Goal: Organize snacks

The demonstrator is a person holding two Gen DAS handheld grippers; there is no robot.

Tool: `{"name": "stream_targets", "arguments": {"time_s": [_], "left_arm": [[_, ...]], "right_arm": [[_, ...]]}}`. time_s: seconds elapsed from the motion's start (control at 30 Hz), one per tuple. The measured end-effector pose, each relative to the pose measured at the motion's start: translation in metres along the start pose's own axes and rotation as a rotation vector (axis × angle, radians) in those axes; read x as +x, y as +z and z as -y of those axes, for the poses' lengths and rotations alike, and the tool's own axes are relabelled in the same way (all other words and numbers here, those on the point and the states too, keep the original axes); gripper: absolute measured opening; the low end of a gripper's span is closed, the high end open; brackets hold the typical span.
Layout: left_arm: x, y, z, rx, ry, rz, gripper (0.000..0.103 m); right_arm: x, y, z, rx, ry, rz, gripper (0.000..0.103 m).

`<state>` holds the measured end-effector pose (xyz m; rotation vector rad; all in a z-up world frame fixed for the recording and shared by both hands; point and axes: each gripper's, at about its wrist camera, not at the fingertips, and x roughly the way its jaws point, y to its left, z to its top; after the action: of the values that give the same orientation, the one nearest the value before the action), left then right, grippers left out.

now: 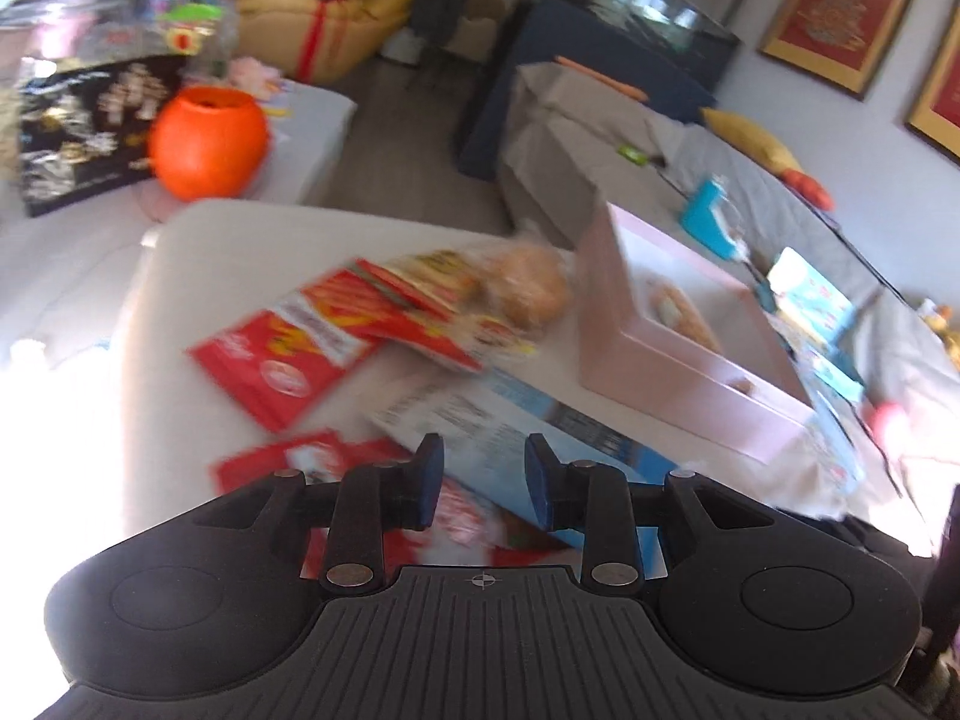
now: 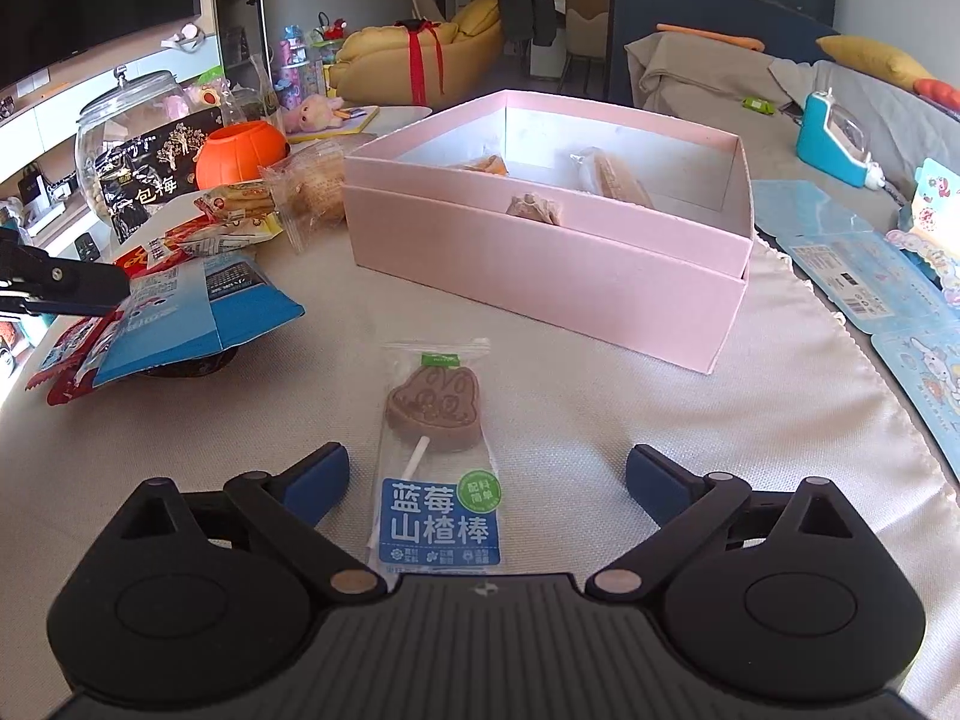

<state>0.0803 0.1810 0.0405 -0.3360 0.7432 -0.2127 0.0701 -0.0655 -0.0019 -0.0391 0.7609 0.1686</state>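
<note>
While angled downward, right gripper (image 2: pixel 486 474) straddles lollipop packet (image 2: pixel 440 468).

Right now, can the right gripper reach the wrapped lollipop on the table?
Probably yes. The right gripper is open, and the lollipop lies flat on the cloth between its fingers. Nothing covers it; the pink box sits farther back.

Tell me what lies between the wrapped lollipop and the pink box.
Nothing: in the right wrist view, only bare cloth separates the wrapped lollipop from the pink box.
</note>
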Motion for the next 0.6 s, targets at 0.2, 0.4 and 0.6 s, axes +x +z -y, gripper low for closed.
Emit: {"name": "stream_targets", "arguments": {"time_s": [0.2,0.4,0.6], "left_arm": [[0.001,0.005,-0.054,-0.093,0.151,0.019,0.033],[-0.004,-0.007,-0.051,-0.022,0.104,-0.049,0.035],[-0.018,-0.014,-0.043,-0.047,0.171,-0.079,0.035]], "right_arm": [[0.0,0.0,0.0,0.0,0.0,0.0,0.099],[0.0,0.0,0.0,0.0,-0.001,-0.001,0.1],[0.0,0.0,0.001,0.001,-0.001,0.0,0.1]]}}
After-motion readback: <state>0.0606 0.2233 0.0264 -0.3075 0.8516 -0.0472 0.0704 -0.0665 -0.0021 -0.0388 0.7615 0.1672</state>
